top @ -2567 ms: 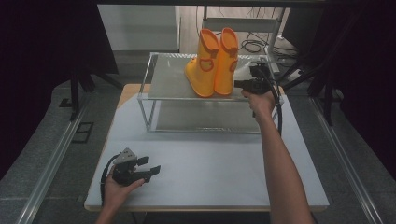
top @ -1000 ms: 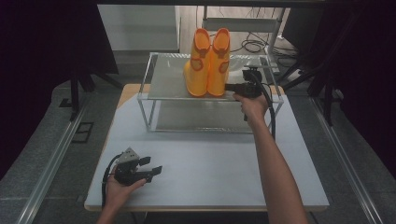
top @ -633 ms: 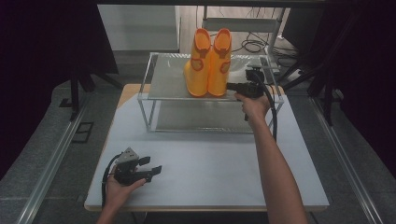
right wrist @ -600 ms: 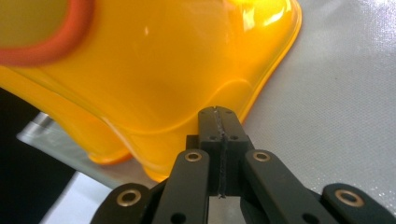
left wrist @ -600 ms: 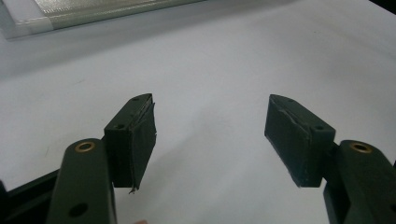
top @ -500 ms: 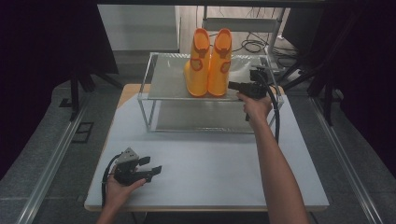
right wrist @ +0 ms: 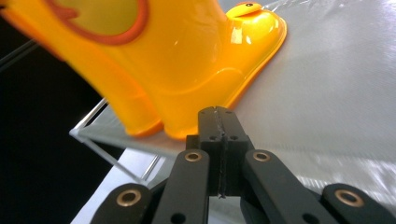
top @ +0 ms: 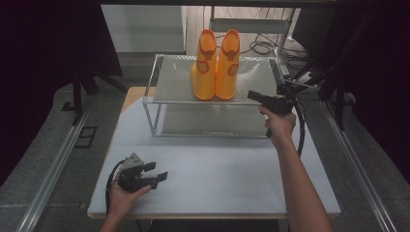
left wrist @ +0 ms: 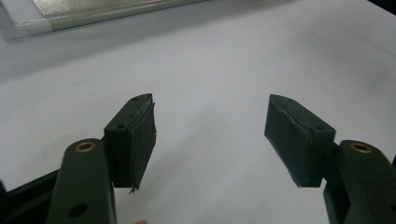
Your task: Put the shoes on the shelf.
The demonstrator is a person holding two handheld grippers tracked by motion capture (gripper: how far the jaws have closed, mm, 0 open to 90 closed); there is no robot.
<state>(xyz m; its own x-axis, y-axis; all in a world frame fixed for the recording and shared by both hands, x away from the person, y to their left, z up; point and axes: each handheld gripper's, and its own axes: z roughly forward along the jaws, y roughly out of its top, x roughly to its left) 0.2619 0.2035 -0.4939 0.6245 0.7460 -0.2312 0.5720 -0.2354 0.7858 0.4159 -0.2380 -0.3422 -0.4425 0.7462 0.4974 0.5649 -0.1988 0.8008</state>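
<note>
Two orange rubber boots [top: 215, 67] stand upright side by side on the top shelf of a metal rack [top: 261, 77]. My right gripper [top: 250, 94] is over the shelf's front right part, just right of the boots with a small gap to them, its jaws shut and empty. In the right gripper view the shut tips [right wrist: 218, 116] point at the near boot's heel [right wrist: 187, 60]. My left gripper [top: 157, 171] rests on the white table [top: 217, 169] at the front left. Its jaws are open, with bare table between the pads [left wrist: 135, 140].
The rack has a lower shelf [top: 212, 121] under the top one and stands at the back of the table. A black cable [top: 300, 125] hangs from the right gripper. Dark floor, rails and stands surround the table.
The boots shifted a little left and stood up straight early on, then stayed put. My right gripper has drawn back to the right, away from them. The left gripper has not moved.
</note>
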